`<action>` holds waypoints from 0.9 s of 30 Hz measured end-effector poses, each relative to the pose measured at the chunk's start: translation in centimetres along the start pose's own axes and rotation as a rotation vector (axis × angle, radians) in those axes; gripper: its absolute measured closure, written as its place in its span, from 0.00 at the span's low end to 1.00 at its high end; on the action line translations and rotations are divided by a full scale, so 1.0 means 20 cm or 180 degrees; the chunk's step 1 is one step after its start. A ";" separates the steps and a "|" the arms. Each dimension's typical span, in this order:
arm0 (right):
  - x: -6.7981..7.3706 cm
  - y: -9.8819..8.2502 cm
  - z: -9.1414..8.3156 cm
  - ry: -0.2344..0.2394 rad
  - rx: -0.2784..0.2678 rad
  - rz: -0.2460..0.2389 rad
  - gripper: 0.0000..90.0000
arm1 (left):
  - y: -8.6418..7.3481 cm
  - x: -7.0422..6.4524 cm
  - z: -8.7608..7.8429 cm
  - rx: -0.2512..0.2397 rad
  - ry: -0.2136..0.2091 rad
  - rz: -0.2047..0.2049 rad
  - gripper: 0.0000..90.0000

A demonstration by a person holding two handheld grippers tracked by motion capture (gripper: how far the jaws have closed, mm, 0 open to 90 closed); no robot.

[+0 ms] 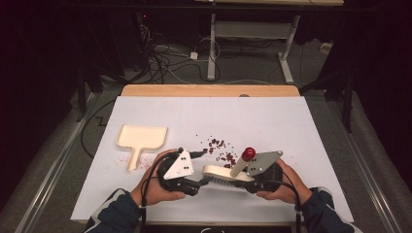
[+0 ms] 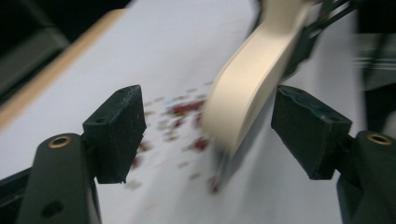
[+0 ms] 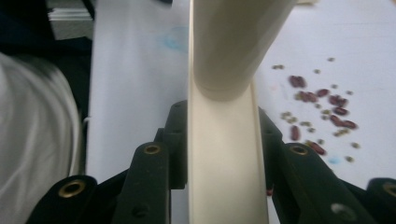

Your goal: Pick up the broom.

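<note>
A cream brush [image 1: 221, 172] with dark bristles and a red-tipped handle [image 1: 248, 154] sits low over the white sheet near the front edge. My right gripper [image 1: 248, 183] is shut on its right end; in the right gripper view the jaws of this gripper [image 3: 223, 154] press both sides of the brush's cream back [image 3: 224, 116]. My left gripper [image 1: 199, 170] is open at the brush's left end. In the left gripper view the brush [image 2: 247, 88] hangs blurred between the spread jaws of that gripper [image 2: 208, 135], touching neither pad. Dark red beans [image 1: 218, 148] lie scattered just beyond the brush.
A cream dustpan [image 1: 141, 138] lies flat to the left, handle toward me. The white sheet [image 1: 272, 116] covers the table, with a wooden strip [image 1: 209, 90] along its far edge. More beans [image 3: 322, 100] and small crumbs lie right of the brush.
</note>
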State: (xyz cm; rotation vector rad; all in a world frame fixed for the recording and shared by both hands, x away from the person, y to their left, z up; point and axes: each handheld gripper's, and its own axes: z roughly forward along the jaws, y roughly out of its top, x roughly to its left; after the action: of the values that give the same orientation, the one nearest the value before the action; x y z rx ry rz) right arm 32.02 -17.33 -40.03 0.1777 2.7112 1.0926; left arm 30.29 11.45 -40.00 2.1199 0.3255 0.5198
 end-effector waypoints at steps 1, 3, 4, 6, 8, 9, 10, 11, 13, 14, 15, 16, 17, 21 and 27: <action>-0.01 0.00 -0.01 -0.0052 0.0000 0.0029 0.75 | -0.03 0.02 -0.02 -0.0022 0.0062 -0.0079 0.26; -0.03 -0.01 -0.03 -0.0114 -0.0038 0.0092 0.75 | -0.09 0.05 -0.07 -0.0032 0.0228 -0.0186 0.26; -0.04 -0.01 -0.04 -0.0159 -0.0054 0.0105 0.75 | -0.09 0.05 -0.07 -0.0032 0.0228 -0.0186 0.25; -0.04 -0.01 -0.05 -0.0216 -0.0063 0.0162 0.75 | -0.16 0.08 -0.12 -0.0019 0.0447 -0.0323 0.23; -0.07 -0.02 -0.09 -0.0317 -0.0129 0.0245 0.75 | -0.24 0.11 -0.18 0.0039 0.0693 -0.0394 0.21; -0.08 -0.03 -0.10 -0.0336 -0.0153 0.0295 0.75 | -0.27 0.12 -0.19 0.0049 0.0752 -0.0443 0.21; -0.09 -0.03 -0.11 -0.0382 -0.0171 0.0340 0.75 | -0.30 0.12 -0.21 0.0076 0.0824 -0.0469 0.21; -0.10 -0.03 -0.12 -0.0458 -0.0177 0.0383 0.75 | -0.30 0.12 -0.21 0.0076 0.0824 -0.0469 0.21; -0.12 -0.04 -0.13 -0.0572 -0.0163 0.0434 0.75 | -0.38 0.14 -0.24 0.0174 0.0929 -0.0602 0.21; -0.13 -0.05 -0.14 -0.0609 -0.0168 0.0474 0.75 | -0.41 0.14 -0.25 0.0195 0.0953 -0.0638 0.21; -0.14 -0.05 -0.15 -0.0648 -0.0166 0.0494 0.75 | -0.41 0.14 -0.25 0.0195 0.0953 -0.0638 0.21; -0.15 -0.06 -0.16 -0.0693 -0.0166 0.0502 0.75 | -0.43 0.14 -0.26 0.0218 0.0967 -0.0679 0.21; -0.16 -0.06 -0.17 -0.0744 -0.0166 0.0530 0.75 | -0.46 0.13 -0.27 0.0287 0.0984 -0.0726 0.21; -0.19 -0.08 -0.18 -0.0902 -0.0155 0.0609 0.75 | -0.50 0.12 -0.27 0.0370 0.0987 -0.0715 0.21; -0.24 -0.11 -0.18 -0.1049 -0.0109 0.0647 0.75 | -0.51 0.10 -0.27 0.0467 0.1028 -0.0706 0.21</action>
State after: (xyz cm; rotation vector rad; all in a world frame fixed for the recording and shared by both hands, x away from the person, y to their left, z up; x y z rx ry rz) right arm 35.77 -22.15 -38.26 0.5844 2.4173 1.0531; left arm 29.03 21.97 -45.26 2.1027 0.7935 0.7251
